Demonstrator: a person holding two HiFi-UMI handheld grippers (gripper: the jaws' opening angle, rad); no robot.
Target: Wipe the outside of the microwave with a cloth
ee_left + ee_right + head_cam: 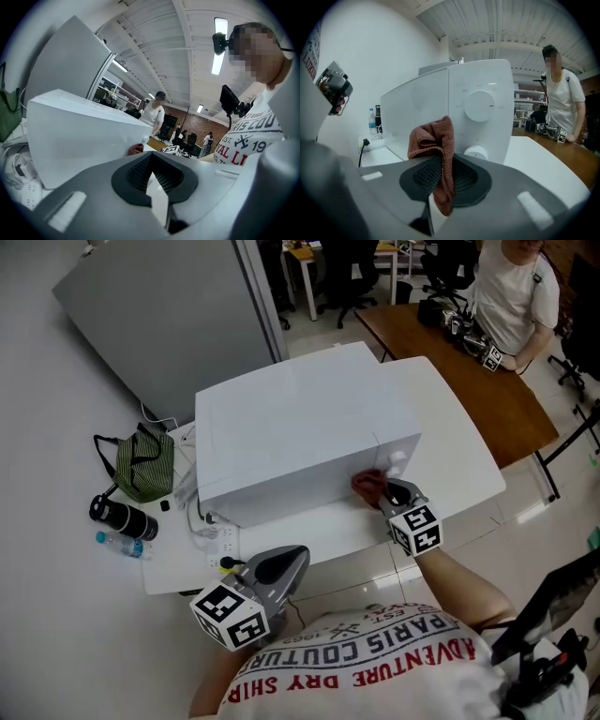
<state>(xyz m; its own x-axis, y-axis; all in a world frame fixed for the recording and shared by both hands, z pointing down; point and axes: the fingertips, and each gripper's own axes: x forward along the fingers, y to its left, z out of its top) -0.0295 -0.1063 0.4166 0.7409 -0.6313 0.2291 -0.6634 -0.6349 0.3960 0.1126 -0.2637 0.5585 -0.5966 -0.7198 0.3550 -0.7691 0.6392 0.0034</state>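
Note:
A white microwave stands on a white table. My right gripper is shut on a red-brown cloth, which is pressed to the microwave's front, low down by the control panel. In the right gripper view the cloth bunches up out of the gripper, just left of the dial and the lower knob. My left gripper hangs at the table's front edge, shut and holding nothing. In the left gripper view it points past the microwave's side.
Left of the microwave lie a green striped bag, a black flask, a small water bottle and a power strip with cables. A brown desk with a person sitting at it stands behind on the right.

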